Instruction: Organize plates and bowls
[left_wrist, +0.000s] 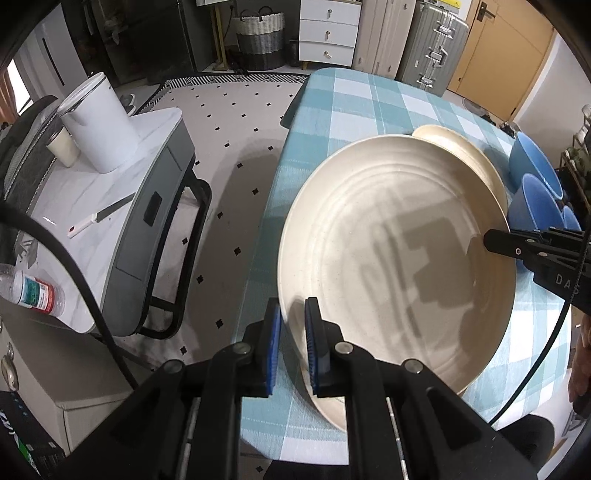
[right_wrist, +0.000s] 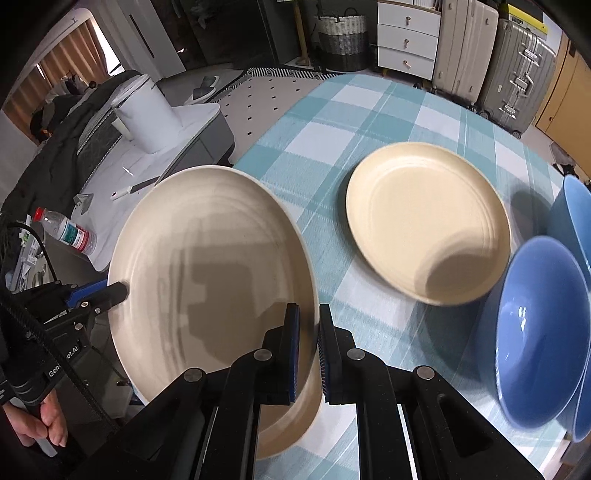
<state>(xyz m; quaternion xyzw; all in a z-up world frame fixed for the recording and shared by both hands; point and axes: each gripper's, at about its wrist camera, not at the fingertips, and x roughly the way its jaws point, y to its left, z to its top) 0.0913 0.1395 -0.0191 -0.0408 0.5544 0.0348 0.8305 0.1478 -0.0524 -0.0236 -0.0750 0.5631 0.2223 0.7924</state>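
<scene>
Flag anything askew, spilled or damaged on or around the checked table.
Nothing is spilled or broken. One oddity: a water bottle lies on its side on the white side cabinet, beside a loose knife.

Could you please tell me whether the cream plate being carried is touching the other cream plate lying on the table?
Apart. The right wrist view shows checked tablecloth between the carried plate and the other plate.

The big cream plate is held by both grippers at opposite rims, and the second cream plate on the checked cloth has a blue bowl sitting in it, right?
Not quite. In the right wrist view, the second cream plate is empty; the blue bowls stand beside it. Both grippers, left gripper and right gripper, do clamp the big cream plate.
</scene>
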